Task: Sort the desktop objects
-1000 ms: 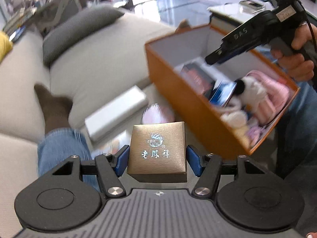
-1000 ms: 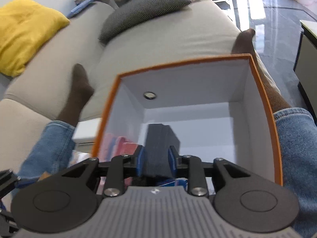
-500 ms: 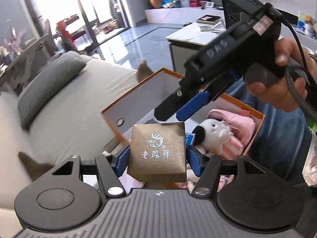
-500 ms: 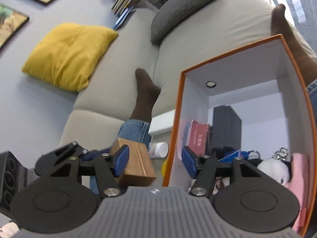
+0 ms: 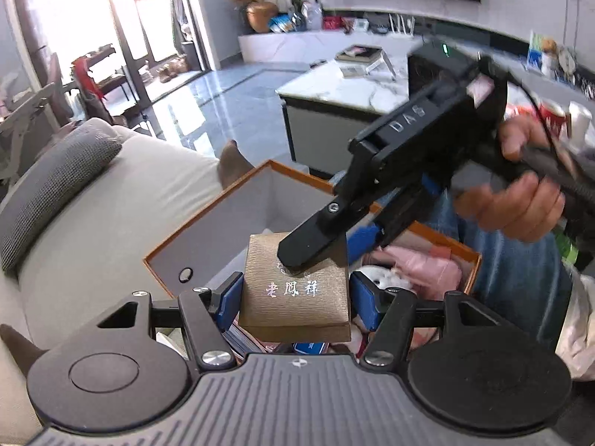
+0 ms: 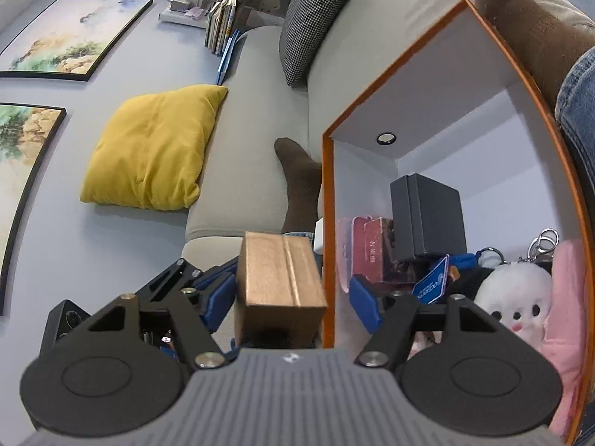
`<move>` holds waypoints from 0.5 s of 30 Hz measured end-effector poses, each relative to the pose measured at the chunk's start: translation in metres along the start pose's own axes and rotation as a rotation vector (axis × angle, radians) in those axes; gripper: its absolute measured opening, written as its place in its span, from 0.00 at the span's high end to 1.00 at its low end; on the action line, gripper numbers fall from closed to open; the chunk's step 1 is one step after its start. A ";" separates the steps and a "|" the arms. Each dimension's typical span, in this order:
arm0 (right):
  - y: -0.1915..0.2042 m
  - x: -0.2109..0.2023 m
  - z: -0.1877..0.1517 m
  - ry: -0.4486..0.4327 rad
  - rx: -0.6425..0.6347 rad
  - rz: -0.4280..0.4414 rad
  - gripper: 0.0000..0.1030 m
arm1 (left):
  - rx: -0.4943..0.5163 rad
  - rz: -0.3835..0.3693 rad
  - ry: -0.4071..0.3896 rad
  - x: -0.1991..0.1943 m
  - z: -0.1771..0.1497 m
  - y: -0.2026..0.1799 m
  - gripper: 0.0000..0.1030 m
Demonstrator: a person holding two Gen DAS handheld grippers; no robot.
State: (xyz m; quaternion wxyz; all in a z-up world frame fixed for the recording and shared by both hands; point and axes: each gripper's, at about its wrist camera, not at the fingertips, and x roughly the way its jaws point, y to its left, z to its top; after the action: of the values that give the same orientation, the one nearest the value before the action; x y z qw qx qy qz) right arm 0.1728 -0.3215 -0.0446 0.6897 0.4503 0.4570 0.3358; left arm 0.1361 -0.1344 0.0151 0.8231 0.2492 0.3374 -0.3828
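My left gripper (image 5: 295,297) is shut on a gold gift box (image 5: 295,299) with silver lettering and holds it above the orange storage box (image 5: 208,204). My right gripper (image 6: 293,299) is open and empty; it also shows in the left wrist view (image 5: 327,238), just above the gold box. The gold box (image 6: 280,277) shows in the right wrist view between the open fingers, left of the orange box (image 6: 327,223). Inside the orange box lie a black box (image 6: 427,219), red cases (image 6: 368,249), a white plush toy (image 6: 515,299) and pink cloth (image 6: 569,319).
The orange box rests on a beige sofa (image 6: 260,111) between a person's legs in jeans (image 6: 580,104) and brown socks (image 6: 301,186). A yellow cushion (image 6: 152,156) and a grey pillow (image 6: 316,18) lie on the sofa. A marble-topped table (image 5: 349,89) stands beyond.
My right gripper let go of the black box inside the orange box, opened and drew back. My left gripper carried the gold box up over the orange box, under the right gripper.
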 end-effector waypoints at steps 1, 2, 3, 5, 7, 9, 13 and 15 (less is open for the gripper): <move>0.000 -0.001 0.001 0.001 -0.002 0.006 0.47 | 0.000 -0.004 0.005 0.003 0.000 0.001 0.30; 0.001 -0.002 0.002 0.003 -0.010 -0.005 0.47 | -0.005 -0.011 0.015 0.006 0.000 0.002 0.30; 0.003 -0.003 0.002 0.001 -0.033 -0.020 0.47 | -0.011 -0.020 0.027 0.009 0.000 0.004 0.30; 0.007 -0.002 0.002 -0.002 -0.077 -0.055 0.48 | -0.021 -0.033 0.034 0.013 0.000 0.009 0.30; 0.012 -0.001 0.002 -0.010 -0.115 -0.085 0.48 | -0.024 -0.031 0.025 0.012 0.000 0.012 0.29; 0.017 -0.001 0.004 -0.020 -0.153 -0.109 0.49 | -0.014 -0.013 0.021 0.008 -0.001 0.013 0.29; 0.029 -0.006 0.010 -0.099 -0.246 -0.243 0.51 | -0.022 0.039 0.017 0.002 -0.010 0.019 0.29; 0.033 -0.008 0.013 -0.149 -0.295 -0.350 0.51 | -0.082 0.058 0.019 -0.001 -0.015 0.031 0.31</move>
State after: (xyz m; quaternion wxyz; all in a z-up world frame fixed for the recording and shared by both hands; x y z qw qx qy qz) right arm 0.1804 -0.3206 -0.0092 0.8274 0.2822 0.4220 0.2402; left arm 0.1550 -0.1063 0.0106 0.8401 0.2287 0.3532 -0.3423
